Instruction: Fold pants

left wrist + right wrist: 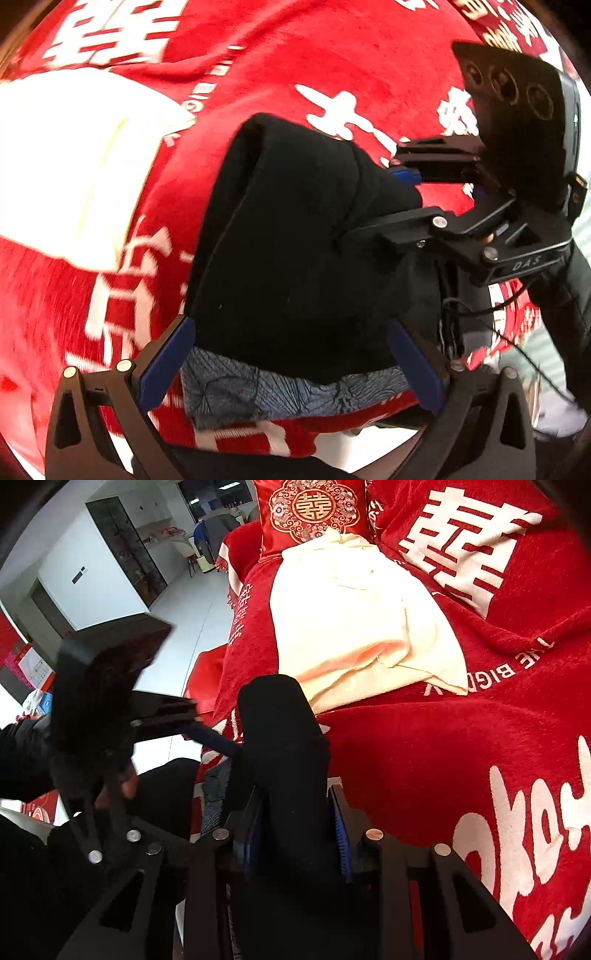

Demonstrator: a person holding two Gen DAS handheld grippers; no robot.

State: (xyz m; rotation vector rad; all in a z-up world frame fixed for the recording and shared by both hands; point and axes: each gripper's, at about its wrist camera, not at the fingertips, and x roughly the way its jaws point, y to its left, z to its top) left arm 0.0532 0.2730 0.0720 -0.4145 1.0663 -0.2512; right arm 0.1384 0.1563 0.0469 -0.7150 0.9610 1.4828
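The black pants (295, 236) are bunched into a thick fold and held above the red bed cover. In the left wrist view they fill the gap between my left gripper's (291, 354) blue pads (166, 365), which stand wide apart around the cloth. A grey patterned lining (258, 391) shows at the pants' lower edge. My right gripper (410, 195) enters from the right and clamps the fold. In the right wrist view the right gripper (295, 830) is shut on the pants (284, 746), and the left gripper (218, 738) reaches the fold from the left.
A red bed cover (461, 738) with white lettering lies under everything. A cream garment (354, 627) lies beyond the pants, also in the left wrist view (66, 166). A red embroidered pillow (314, 513) stands at the bed's head. The white floor (184, 609) lies left of the bed.
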